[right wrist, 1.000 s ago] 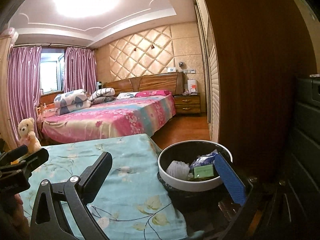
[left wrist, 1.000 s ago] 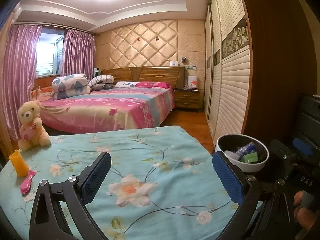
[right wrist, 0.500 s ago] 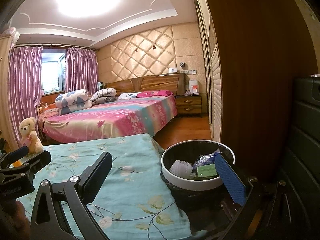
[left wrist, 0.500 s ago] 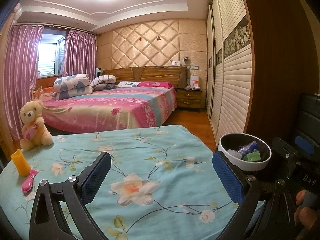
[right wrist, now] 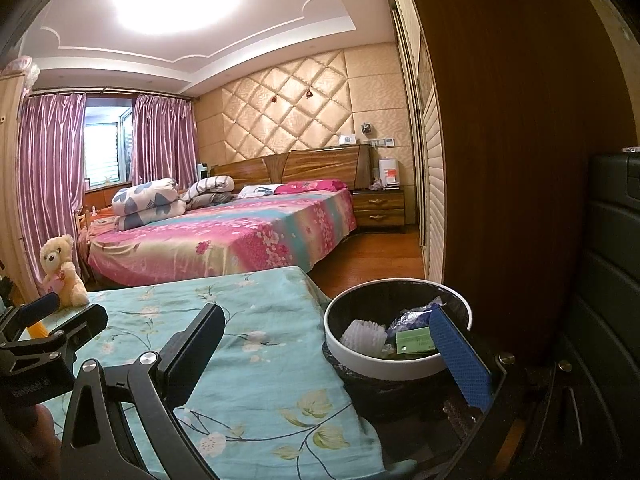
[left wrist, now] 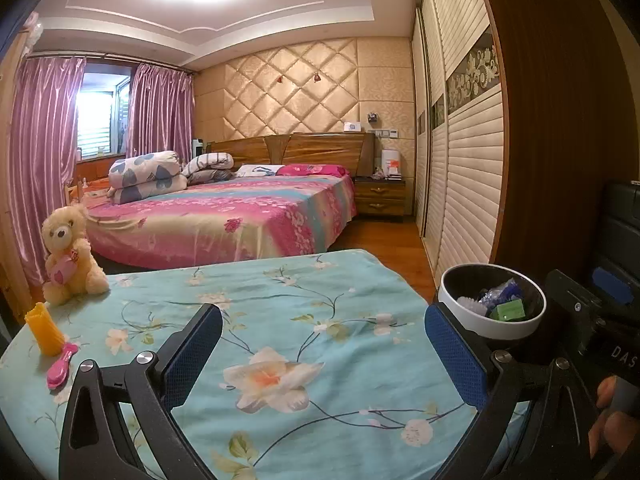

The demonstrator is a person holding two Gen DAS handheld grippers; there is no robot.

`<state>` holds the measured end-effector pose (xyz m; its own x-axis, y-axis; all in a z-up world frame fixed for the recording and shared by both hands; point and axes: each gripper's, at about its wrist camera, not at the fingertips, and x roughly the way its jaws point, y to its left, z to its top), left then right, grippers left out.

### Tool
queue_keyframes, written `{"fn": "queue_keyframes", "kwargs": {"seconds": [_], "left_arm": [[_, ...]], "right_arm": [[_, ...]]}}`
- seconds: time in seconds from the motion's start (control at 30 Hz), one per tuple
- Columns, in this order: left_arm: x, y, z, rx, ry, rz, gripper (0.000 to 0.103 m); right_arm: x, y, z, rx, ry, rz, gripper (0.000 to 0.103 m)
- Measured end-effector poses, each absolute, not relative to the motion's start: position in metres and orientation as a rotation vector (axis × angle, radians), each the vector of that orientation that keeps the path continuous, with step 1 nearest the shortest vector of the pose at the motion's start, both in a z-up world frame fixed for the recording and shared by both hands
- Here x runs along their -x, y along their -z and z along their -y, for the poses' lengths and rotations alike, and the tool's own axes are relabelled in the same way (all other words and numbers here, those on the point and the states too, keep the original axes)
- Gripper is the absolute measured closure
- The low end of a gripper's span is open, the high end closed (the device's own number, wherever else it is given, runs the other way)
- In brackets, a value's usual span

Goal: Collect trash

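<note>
At the far left of the table (left wrist: 328,280), a teddy (left wrist: 68,256), a yellow cup (left wrist: 43,330) and a pink brush (left wrist: 60,366) are seen near the edge. The left gripper (left wrist: 324,356) is held level and low over the flowered cloth, its jaws spread wide with nothing between them. The right gripper (right wrist: 332,354) is likewise held level, its jaws spread and empty, one finger over the cloth and the other in front of the bin (right wrist: 384,364). The bin is set just beside the table's right edge, and a white wad (right wrist: 364,334), a blue wrapper (right wrist: 412,316) and a green box (right wrist: 414,342) are seen inside it. Fingers (left wrist: 612,420) of the right hand are glimpsed at the left view's right edge.
</note>
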<state>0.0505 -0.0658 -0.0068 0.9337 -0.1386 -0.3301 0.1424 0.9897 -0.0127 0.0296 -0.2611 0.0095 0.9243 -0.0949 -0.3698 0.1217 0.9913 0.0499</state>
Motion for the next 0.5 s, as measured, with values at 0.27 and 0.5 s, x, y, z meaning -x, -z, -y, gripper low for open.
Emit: {"fn": "queue_keyframes", "kwargs": {"seconds": [0.27, 0.5], "left_arm": [[-0.0506, 0.0070, 0.0655, -0.011, 0.147, -0.337, 0.001], [-0.0519, 0.0078, 0.0634, -0.013, 0.153, -0.341, 0.001]], "right_arm": [[-0.0281, -0.0094, 0.2596, -0.075, 0.105, -0.376, 0.000], [-0.0281, -0.0106, 0.2571, -0.072, 0.101, -0.379, 0.000]]}}
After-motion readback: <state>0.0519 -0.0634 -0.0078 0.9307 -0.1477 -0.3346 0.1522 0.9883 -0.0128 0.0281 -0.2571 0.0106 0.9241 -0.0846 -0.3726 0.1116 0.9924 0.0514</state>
